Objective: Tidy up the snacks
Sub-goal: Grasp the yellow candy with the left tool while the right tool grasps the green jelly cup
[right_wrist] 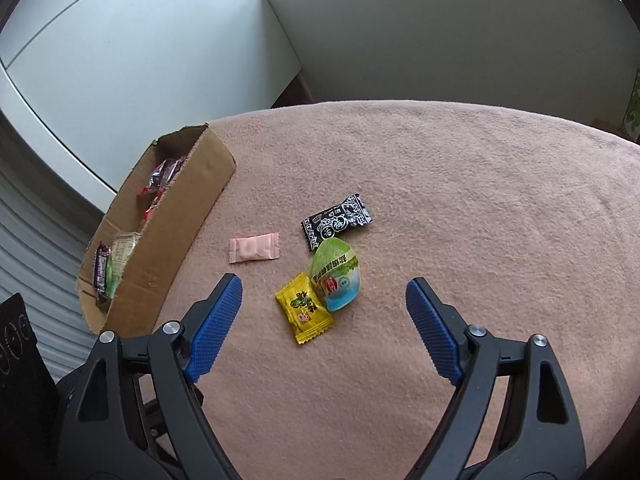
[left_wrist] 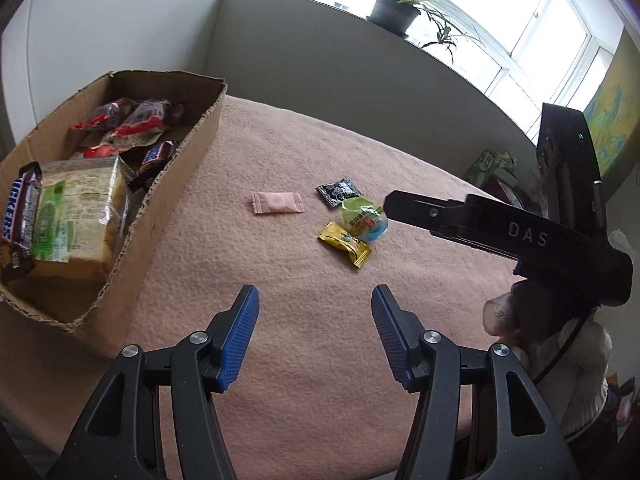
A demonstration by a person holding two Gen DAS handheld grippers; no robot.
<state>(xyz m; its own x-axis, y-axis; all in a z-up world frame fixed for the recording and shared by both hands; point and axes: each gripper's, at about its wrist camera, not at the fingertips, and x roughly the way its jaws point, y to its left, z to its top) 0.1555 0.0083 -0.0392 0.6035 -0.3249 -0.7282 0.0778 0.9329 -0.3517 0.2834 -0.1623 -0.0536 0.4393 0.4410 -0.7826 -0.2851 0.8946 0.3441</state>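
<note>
1. Tongs, left (left_wrist: 315, 336): jaws spread wide, nothing between the blue pads, held above the pink blanket (left_wrist: 304, 288) that covers the desk.
2. Tongs, right (right_wrist: 324, 326): jaws spread wide, empty, hovering over the loose snacks; the yellow candy packet (right_wrist: 304, 313) lies between the fingertips in the right wrist view. In the left wrist view this tool enters from the right as a black body lettered "DAS", its tip just beside the green egg-shaped snack (left_wrist: 363, 216).
3. Loose snacks on the blanket: pink sachet (right_wrist: 254, 249) lies alone, near the box and apart from the other three. Black sachet (right_wrist: 337, 220), green egg-shaped snack and yellow candy packet form a tight cluster; the egg touches the black sachet at its far end and the yellow packet at its near end.
4. Cardboard box (left_wrist: 168, 196): open-topped with torn edges, sits at the left edge of the desk. Contents visible: Snickers bar (left_wrist: 18, 220) upright at the near end, clear-wrapped cake pack (left_wrist: 80, 216) beside it, red-wrapped snacks (left_wrist: 128, 120) at the far end.
5. Background: potted plants (left_wrist: 400, 4) on the window ledge.
</note>
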